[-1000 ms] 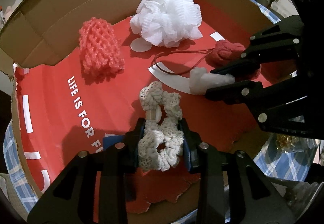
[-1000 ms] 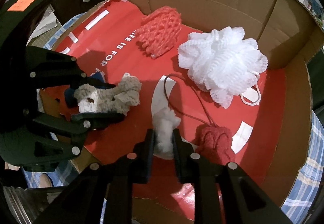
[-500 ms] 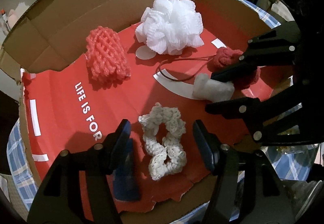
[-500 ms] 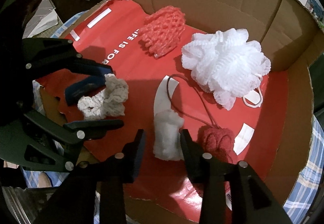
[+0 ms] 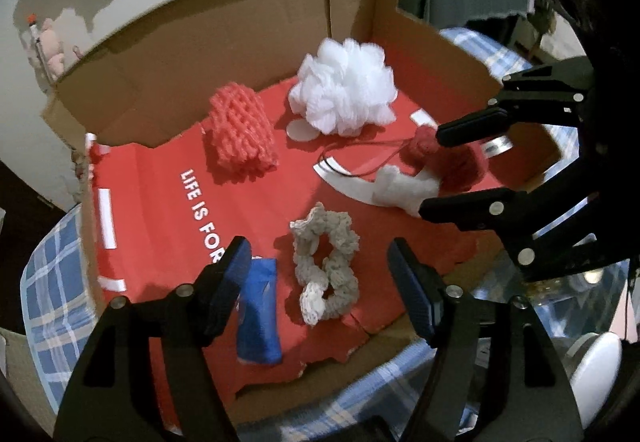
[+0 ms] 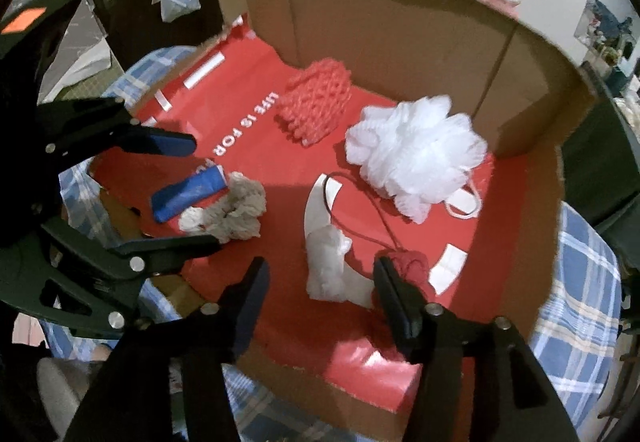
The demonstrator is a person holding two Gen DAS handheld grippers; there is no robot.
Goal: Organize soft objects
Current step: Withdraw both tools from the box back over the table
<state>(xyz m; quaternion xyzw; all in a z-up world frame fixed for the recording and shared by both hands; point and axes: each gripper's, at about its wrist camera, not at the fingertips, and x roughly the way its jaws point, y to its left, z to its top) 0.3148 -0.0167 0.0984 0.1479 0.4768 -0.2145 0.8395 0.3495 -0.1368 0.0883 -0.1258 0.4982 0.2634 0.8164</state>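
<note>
A cream crochet scrunchie [image 5: 326,262] lies on the red floor of the cardboard box [image 5: 160,178], straight below my open left gripper [image 5: 318,254], which hangs above it. It also shows in the right wrist view [image 6: 232,208]. A small white soft piece [image 6: 328,262] lies on the box floor below my open right gripper [image 6: 320,274]; it shows in the left wrist view [image 5: 400,188] too. Both grippers are empty. Also in the box are a white mesh pouf [image 5: 346,90], a coral foam net [image 5: 240,132] and a dark red pouch [image 6: 408,268] with a cord.
The box has tall cardboard walls [image 6: 400,30] at the back and sides and a torn low front edge [image 5: 320,362]. A blue patch [image 5: 258,312] lies by the scrunchie. A blue plaid cloth [image 6: 576,302] covers the table under the box.
Both grippers opened and let go: the left released the scrunchie, the right the white piece. Both then lifted and pulled back, leaving the objects lying in the box.
</note>
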